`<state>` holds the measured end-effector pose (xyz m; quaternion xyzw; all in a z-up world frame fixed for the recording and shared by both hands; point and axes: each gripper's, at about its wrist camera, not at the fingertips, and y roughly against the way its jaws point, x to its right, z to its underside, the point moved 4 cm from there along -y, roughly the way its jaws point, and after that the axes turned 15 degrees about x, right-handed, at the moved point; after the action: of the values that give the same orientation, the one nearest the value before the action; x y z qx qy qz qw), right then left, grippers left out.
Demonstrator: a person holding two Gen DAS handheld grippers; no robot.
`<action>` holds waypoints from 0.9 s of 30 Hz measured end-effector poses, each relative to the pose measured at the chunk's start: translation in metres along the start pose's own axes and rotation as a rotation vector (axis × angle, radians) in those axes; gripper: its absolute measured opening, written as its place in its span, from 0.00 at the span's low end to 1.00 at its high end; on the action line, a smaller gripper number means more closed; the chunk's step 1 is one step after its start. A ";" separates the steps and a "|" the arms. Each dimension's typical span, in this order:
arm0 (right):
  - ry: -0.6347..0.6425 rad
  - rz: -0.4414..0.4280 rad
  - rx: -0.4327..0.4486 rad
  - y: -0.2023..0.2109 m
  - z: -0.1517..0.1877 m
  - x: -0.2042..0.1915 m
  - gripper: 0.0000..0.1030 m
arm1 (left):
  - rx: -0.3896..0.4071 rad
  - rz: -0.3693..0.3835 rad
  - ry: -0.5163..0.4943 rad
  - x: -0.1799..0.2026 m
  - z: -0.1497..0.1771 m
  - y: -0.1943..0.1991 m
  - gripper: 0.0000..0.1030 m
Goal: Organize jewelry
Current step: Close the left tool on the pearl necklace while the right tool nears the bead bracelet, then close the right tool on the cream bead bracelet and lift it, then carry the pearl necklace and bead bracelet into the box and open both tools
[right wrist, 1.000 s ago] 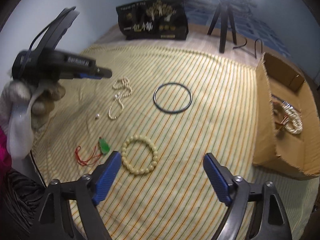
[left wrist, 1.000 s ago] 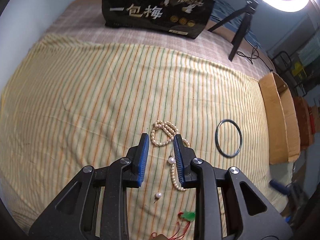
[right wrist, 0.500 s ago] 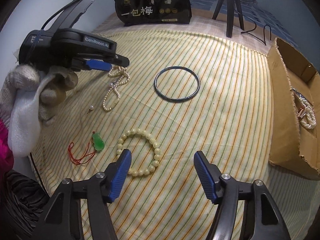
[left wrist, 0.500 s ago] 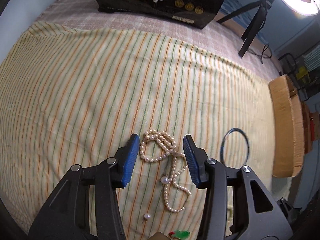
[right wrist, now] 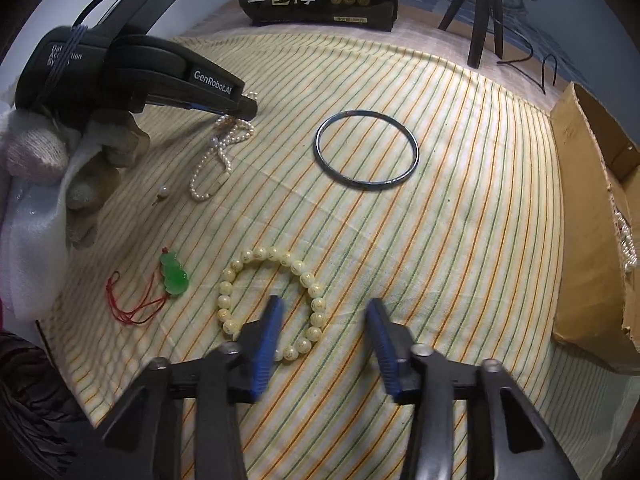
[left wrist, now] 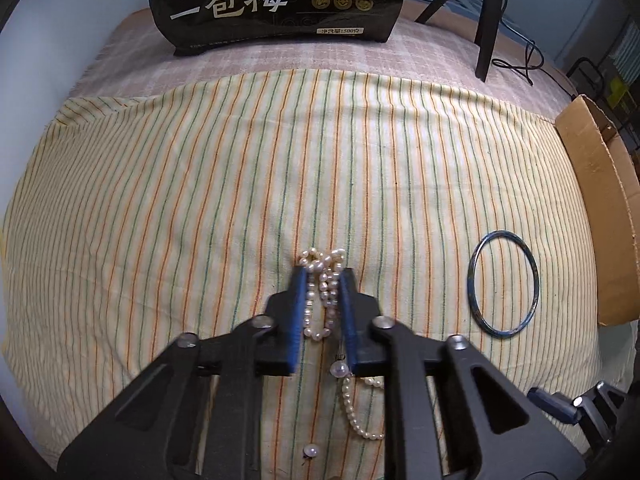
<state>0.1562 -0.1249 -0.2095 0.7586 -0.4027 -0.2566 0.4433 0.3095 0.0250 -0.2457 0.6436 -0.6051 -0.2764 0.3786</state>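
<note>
On the yellow cloth with orange and green stripes [left wrist: 200,208], the left gripper [left wrist: 323,280] has its blue-padded fingers drawn in narrow on either side of the bunched end of a strand of small white pearls [left wrist: 322,292]; the beads sit between the pads and seem pressed by them, though whether the grip is firm I cannot tell. The rest of that pearl strand trails back under the gripper, towards the camera, with one larger single pearl [left wrist: 339,369] on it and another loose pearl [left wrist: 311,450] lying just behind. Well to the right of the pearl strand lies a thin dark blue metal bangle [left wrist: 503,284], flat on the cloth, and beyond the bangle stands the wall of a brown cardboard box [left wrist: 600,220]. The right gripper [right wrist: 326,336] hangs with its jaws spread wide, holding nothing, its left finger over a cream beaded bracelet [right wrist: 272,300] that lies nearer the camera than the bangle. Left of the bracelet is a green gourd-shaped pendant on red cord [right wrist: 173,274]. Far beyond the pearl strand, a black printed bag [left wrist: 276,0] stands at the cloth's back edge.
</note>
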 end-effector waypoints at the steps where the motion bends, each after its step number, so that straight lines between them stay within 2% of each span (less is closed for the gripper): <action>1: 0.006 0.000 0.005 0.000 -0.001 -0.002 0.27 | 0.000 0.002 0.004 -0.001 0.000 0.000 0.06; 4: 0.019 -0.003 0.016 0.001 -0.003 -0.007 0.09 | 0.001 0.008 0.013 -0.001 -0.001 0.002 0.05; 5: 0.021 -0.006 0.018 0.002 -0.004 -0.008 0.06 | 0.001 0.011 0.018 -0.002 -0.001 0.004 0.05; 15: 0.008 -0.022 0.088 0.026 -0.015 -0.007 0.05 | 0.063 0.110 0.107 -0.010 -0.013 0.046 0.05; 27: -0.005 -0.008 0.208 0.066 -0.036 -0.003 0.05 | 0.144 0.196 0.143 -0.003 -0.030 0.096 0.05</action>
<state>0.1560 -0.1248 -0.1341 0.8014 -0.4254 -0.2172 0.3600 0.2788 0.0342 -0.1507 0.6248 -0.6549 -0.1474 0.3988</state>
